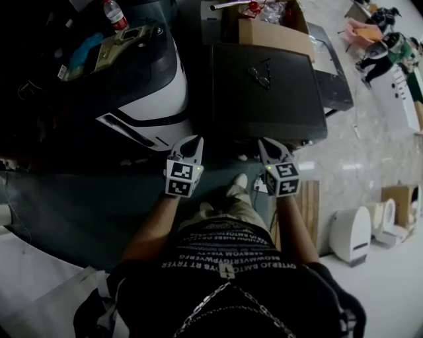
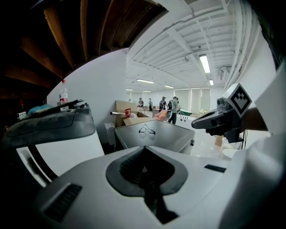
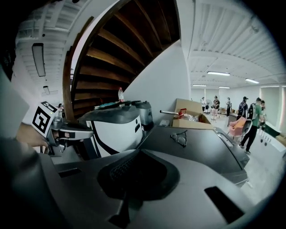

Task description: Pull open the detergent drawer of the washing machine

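Noted at far left a white appliance (image 1: 149,86) with black trim, carrying a plastic bottle (image 1: 114,13) on its cluttered top. Found left gripper (image 1: 195,141) held in the air just short of the appliances, jaws together, nothing between them. Located washing machine (image 1: 264,99) straight ahead at centre, just beside the white appliance, with a dark flat top and spectacles (image 1: 260,74) lying on it. Could not make out the detergent drawer in any view. Found right gripper (image 1: 266,142) alongside the left and apart from it, jaws likewise closed and empty, touching nothing. Observed an open cardboard box (image 1: 274,33) behind the machine, and people (image 1: 380,46) well beyond at far right.
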Motion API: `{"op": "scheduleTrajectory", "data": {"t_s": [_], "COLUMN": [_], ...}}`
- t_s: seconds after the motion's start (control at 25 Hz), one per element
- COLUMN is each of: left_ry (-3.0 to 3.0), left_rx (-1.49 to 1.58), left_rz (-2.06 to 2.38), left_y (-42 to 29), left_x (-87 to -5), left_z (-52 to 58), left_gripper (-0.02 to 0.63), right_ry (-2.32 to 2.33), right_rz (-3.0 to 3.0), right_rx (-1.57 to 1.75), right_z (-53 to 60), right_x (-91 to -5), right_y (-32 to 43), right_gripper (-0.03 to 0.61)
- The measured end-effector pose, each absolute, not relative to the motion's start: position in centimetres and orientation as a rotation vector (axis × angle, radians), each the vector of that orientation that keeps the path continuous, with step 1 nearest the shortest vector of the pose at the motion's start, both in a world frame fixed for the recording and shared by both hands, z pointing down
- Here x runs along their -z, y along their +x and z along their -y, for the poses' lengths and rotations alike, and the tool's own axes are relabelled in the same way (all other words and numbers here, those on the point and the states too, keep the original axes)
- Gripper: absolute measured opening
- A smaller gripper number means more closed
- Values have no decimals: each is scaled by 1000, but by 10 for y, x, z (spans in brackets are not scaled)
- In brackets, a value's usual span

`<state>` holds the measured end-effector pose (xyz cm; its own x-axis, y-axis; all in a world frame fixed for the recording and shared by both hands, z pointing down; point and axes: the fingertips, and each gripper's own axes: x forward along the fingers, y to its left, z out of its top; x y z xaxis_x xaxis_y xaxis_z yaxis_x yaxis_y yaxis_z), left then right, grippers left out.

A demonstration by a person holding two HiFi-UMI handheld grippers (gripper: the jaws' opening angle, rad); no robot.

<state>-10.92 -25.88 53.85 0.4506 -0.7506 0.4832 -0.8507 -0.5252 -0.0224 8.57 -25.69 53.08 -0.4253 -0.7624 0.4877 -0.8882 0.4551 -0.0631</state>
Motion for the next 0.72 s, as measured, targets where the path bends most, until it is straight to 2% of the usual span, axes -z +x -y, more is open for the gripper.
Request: {"op": "scheduleTrajectory", "data": {"t_s": [0.72], "left_ry": [2227], "left_rx": [-888], "left_rz": [1228], "left_y": [-85], "left_x": [-672], "left_z": [273], "left_gripper": [5], "right_ry": [1157], "right_rz": [2144], "right_rx": [-675], "right_z": [275], "right_x": [-664], "right_y": [108], "right_gripper": [2]}}
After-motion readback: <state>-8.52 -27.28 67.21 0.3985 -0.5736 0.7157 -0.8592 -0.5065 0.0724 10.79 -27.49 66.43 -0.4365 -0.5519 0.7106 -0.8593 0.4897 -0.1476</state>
